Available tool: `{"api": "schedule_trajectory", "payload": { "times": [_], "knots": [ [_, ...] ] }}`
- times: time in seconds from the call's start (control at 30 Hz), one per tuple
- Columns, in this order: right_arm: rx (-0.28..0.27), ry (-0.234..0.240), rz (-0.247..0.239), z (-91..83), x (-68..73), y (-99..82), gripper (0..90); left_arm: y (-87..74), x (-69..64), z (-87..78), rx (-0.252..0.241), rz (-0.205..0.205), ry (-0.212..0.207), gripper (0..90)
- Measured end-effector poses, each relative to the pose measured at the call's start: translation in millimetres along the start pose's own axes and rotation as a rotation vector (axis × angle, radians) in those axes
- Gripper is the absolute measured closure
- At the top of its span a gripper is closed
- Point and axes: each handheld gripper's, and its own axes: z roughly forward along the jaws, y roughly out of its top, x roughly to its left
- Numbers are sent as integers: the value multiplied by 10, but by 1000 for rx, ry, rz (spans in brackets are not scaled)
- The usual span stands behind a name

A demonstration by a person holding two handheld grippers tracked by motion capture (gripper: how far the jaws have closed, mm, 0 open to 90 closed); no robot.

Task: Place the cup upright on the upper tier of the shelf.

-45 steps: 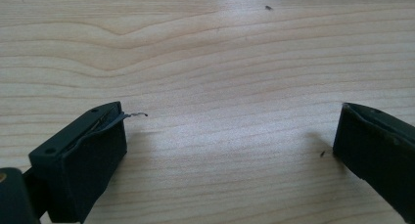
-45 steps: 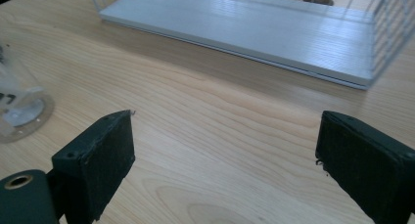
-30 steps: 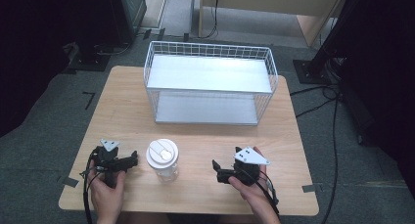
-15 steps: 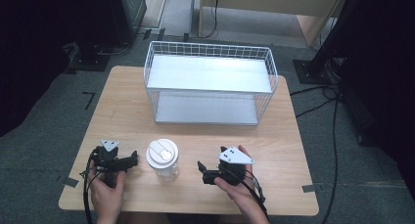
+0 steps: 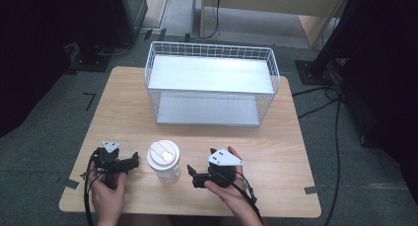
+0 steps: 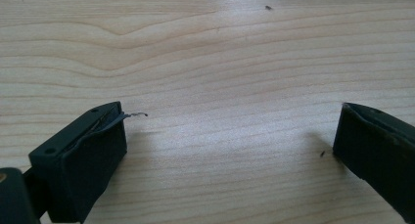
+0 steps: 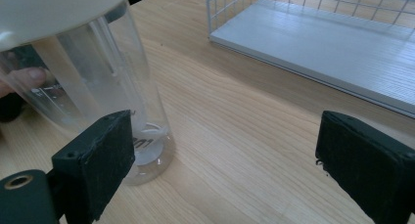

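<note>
Our right gripper (image 5: pixel 193 176) has swung in beside the clear bottle (image 5: pixel 164 162), jaws wide and empty, so we're probably grabbing it next.

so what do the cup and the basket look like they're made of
Cup: clear, glossy plastic by the look; the table shows through its printed wall. Its white lid looks like matte plastic. Basket: thin white-coated wire grid, probably metal, around flat white shelves, material unclear.
</note>
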Motion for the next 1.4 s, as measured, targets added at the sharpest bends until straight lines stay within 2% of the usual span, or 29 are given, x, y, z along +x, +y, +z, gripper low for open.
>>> {"api": "schedule_trajectory", "payload": {
  "times": [0.53,0.87,1.17,1.4],
  "knots": [
    [-19,87,-27,150,221,17,75,0,0,0,-1,0,0,0],
    [-32,122,-36,234,334,53,75,0,0,0,0,0,0,0],
    [-46,166,-50,339,495,90,73,0,0,0,0,0,0,0],
    [-60,176,-50,454,612,127,74,0,0,1,-1,0,0,0]
  ]
}}
